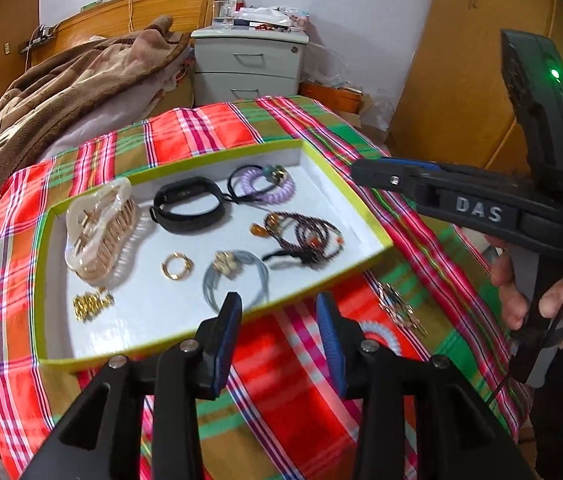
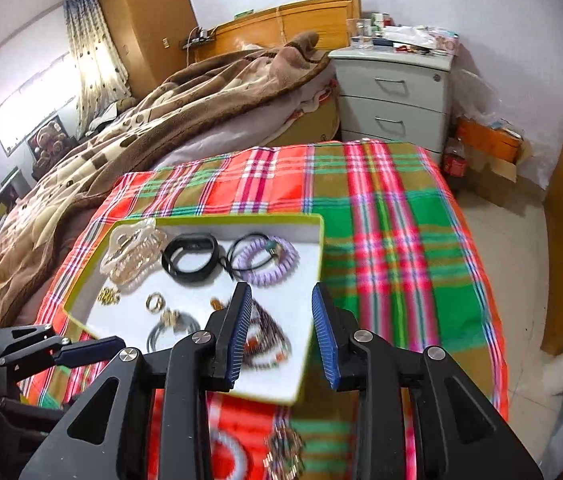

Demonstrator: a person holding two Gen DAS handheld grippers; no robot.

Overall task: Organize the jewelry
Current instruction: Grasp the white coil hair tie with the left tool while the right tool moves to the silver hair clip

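Right wrist view blurs the beaded bracelet [image 2: 267, 338] behind the empty, spread right gripper [image 2: 281, 336]; left gripper [image 1: 277, 340] likewise.

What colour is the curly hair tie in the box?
Light purple. The curly hair tie shows best in the right wrist view.

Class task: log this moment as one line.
left gripper: open, empty | right gripper: open, empty | tray: holds jewelry | coil tie, earrings: outside, on cloth

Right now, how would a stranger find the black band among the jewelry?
Look at the shallow tray with the yellow-green rim on the plaid cloth. Along its far side, the black band lies between the pale hair claw and the lilac spiral tie. It is the only wide, plain black loop.
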